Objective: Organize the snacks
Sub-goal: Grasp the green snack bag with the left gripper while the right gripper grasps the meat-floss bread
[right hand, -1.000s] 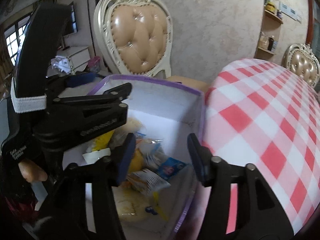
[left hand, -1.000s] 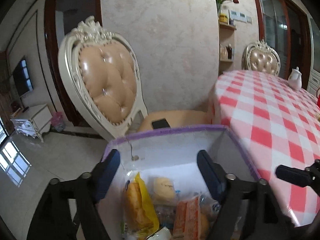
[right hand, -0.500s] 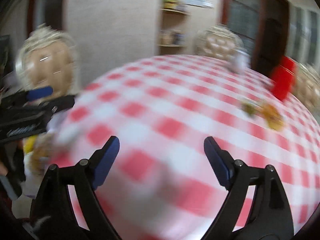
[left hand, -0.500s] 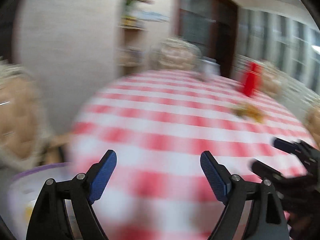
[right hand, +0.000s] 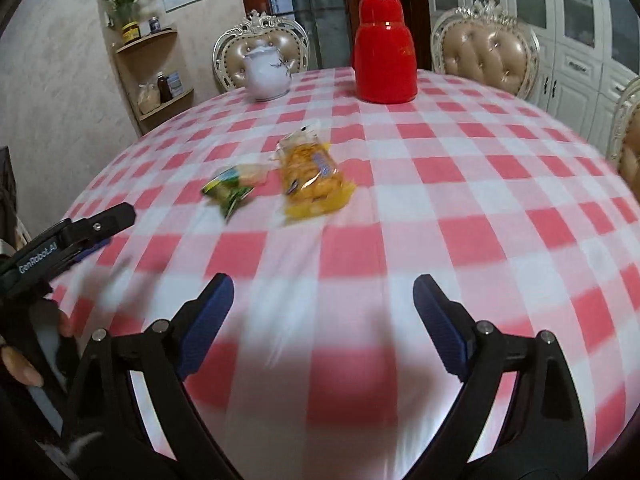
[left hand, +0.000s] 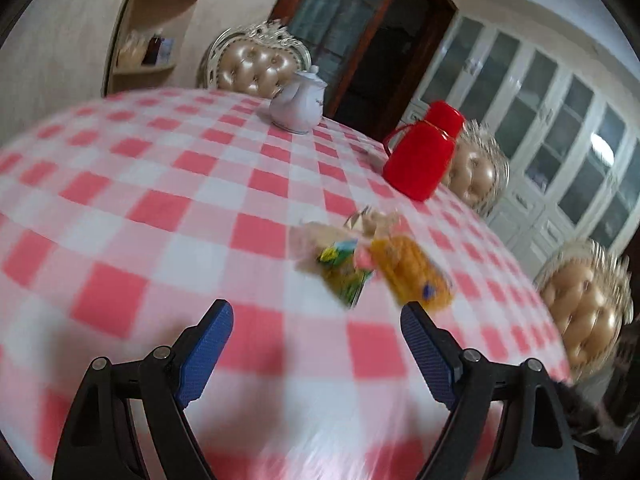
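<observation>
Left gripper [left hand: 316,344] open, empty. Right gripper [right hand: 323,312] opening, empty. Two snacks [right hand: 310,178] mid-table [right hand: 460,216], well apart from edges; bare cloth near.

Round surface [right hand: 460,208] under a red-and-white checked cloth; nearest squares are blurred in both views.

On it, toward the middle: two snack packets side by side, close but apart in the right wrist view. Yellow packet [right hand: 310,178] of orange-brown pieces, clear wrapper, lying flat. Left of it, a smaller green packet [right hand: 232,188], also flat. In the left wrist view both are smeared by blur: yellow [left hand: 412,270], green [left hand: 344,268]; a third pale wrapper may lie behind them, cannot tell.

Far side: white teapot [right hand: 267,76] with lid, upright. Right of it, well apart, a red flask [right hand: 385,50], upright, cup-cap on.
</observation>
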